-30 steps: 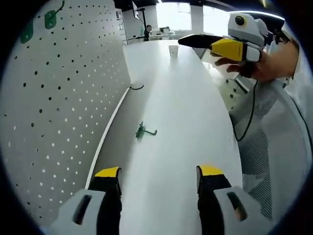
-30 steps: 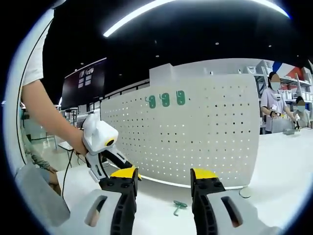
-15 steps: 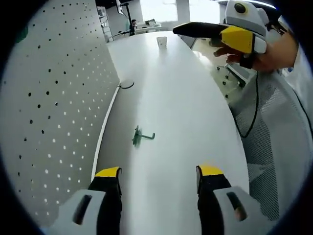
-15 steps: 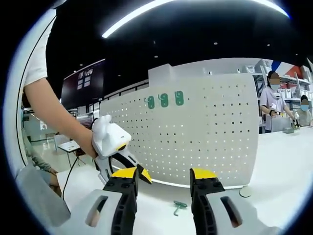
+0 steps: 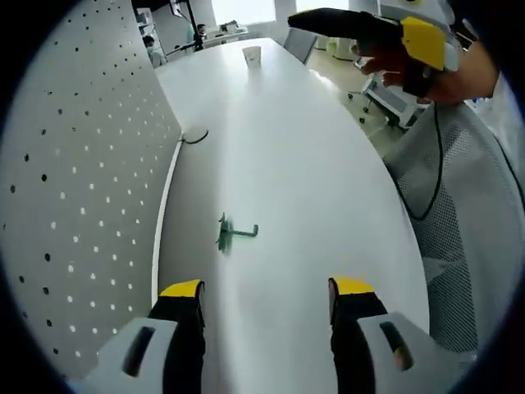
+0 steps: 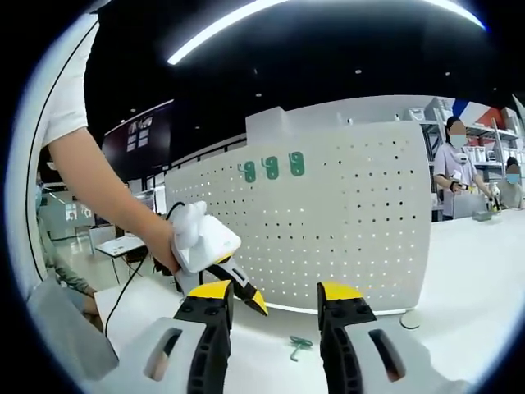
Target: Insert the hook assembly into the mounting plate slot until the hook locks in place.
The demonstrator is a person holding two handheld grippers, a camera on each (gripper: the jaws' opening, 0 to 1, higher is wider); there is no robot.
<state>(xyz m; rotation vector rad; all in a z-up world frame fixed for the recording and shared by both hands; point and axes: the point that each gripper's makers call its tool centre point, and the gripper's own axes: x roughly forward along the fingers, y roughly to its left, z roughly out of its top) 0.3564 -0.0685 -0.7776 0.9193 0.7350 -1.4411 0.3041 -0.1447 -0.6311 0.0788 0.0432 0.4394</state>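
A small green hook (image 5: 234, 235) lies on the white table (image 5: 312, 180), a little way out from the foot of the white pegboard (image 5: 74, 164). My left gripper (image 5: 267, 289) stands open just short of the hook, with nothing between its jaws. The right gripper (image 5: 394, 33), held in a hand, hangs high over the table's far right side. In the right gripper view, my right gripper (image 6: 275, 294) is open and faces the pegboard (image 6: 353, 222). The hook (image 6: 297, 348) lies below it, and the left gripper (image 6: 215, 253) points down toward that hook. Three green hooks (image 6: 271, 167) hang near the pegboard's top.
A paper cup (image 5: 251, 55) stands far down the table, and a dark cable (image 5: 195, 137) loops at the pegboard's base. A mesh chair (image 5: 463, 238) sits beyond the table's right edge. A round disc (image 6: 408, 322) lies by the board's corner. People (image 6: 455, 168) stand at a far bench.
The left gripper has dipped and moved in toward the loose hook; in the right gripper view it has come rightward. The hook has not moved on the table.
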